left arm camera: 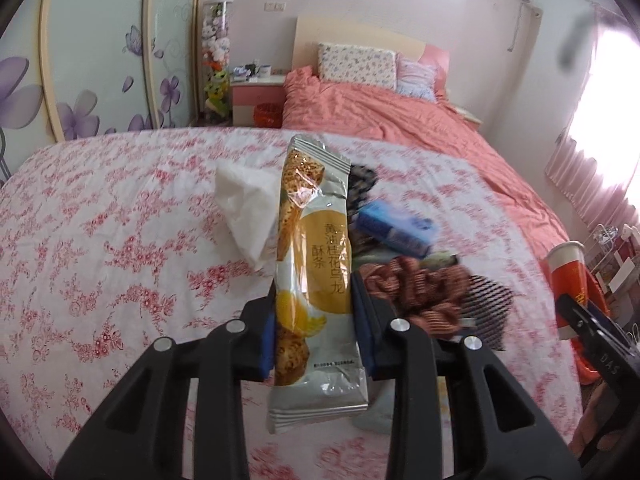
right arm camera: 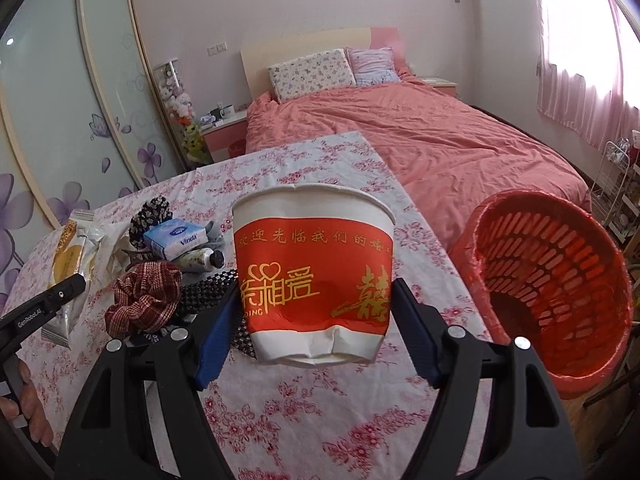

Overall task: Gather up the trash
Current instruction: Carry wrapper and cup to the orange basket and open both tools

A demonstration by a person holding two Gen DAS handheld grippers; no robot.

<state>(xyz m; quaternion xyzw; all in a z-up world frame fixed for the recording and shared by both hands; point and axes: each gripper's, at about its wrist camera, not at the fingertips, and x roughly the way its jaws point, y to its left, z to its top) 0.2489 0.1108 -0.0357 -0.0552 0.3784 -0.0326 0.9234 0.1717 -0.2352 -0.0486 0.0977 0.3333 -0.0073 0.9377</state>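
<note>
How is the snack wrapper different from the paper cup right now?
The snack wrapper is flat, silver and yellow; the paper cup is round, red and white, dented near its base. The wrapper sits in the left tool, the cup in the right tool. Both are held above the table.

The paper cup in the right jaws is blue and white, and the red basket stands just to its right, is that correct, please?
Not quite: the paper cup is red and white with gold lettering, not blue and white. The right wrist view shows it clamped between the jaws of the right gripper, and the red basket does stand just to its right.
</note>
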